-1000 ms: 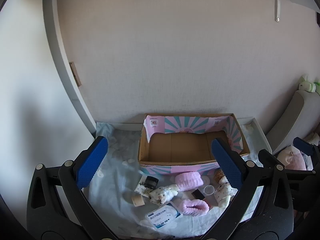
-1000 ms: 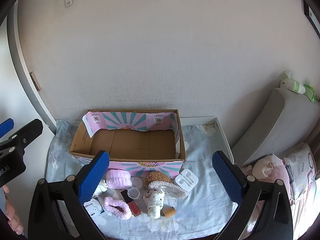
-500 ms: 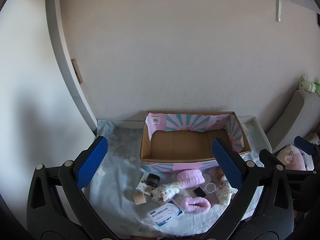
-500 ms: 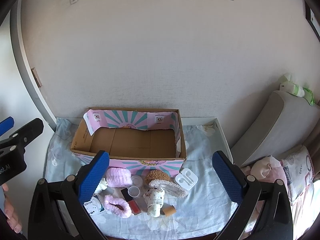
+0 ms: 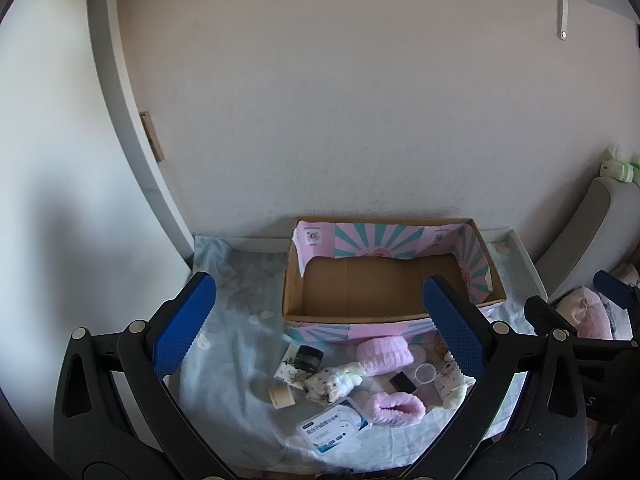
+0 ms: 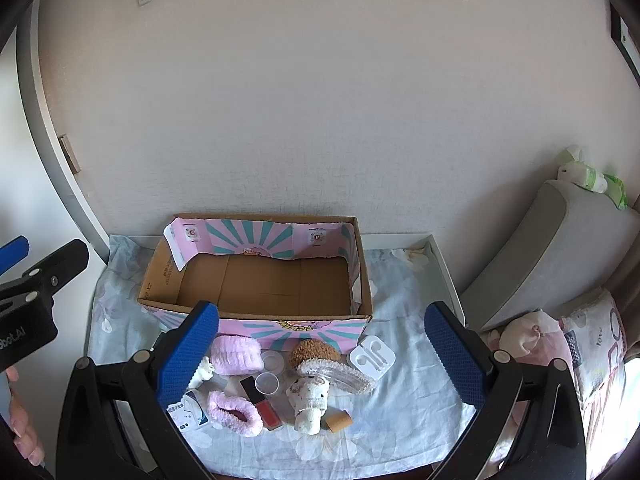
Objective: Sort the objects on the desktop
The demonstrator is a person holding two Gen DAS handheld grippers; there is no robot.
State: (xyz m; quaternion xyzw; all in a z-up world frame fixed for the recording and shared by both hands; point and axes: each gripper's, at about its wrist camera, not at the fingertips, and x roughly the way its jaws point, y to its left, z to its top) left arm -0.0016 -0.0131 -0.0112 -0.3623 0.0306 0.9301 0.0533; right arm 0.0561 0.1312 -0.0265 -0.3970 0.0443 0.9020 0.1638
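Two grippers hang above a small table with a pale blue cloth (image 5: pixel 236 344), both wide open and holding nothing.

In the left wrist view, the left gripper (image 5: pixel 320 316) has its blue pads far apart. The cardboard box (image 5: pixel 384 276) stands at 12 o'clock against the wall, with nothing inside. Just before it, toward 6 o'clock, the objects lie in a small heap: a pink band (image 5: pixel 384 354), a black jar (image 5: pixel 309 358), a spotted plush (image 5: pixel 332 382), a tape roll (image 5: pixel 280 394), a pink slipper (image 5: pixel 396 408) and a white packet (image 5: pixel 334 426). At 3 o'clock part of the right gripper (image 5: pixel 580 312) shows.

In the right wrist view, the right gripper (image 6: pixel 320 340) is open as wide. The box (image 6: pixel 256 280) is again at 12 o'clock. Near its front wall lie a brown plush (image 6: pixel 314 352), an earphone case (image 6: pixel 372 356), a clear cup (image 6: pixel 267 383) and a red lipstick (image 6: pixel 262 402). At 9 o'clock the left gripper (image 6: pixel 36 276) is seen from the side, and a hand (image 6: pixel 22 432) shows below it.
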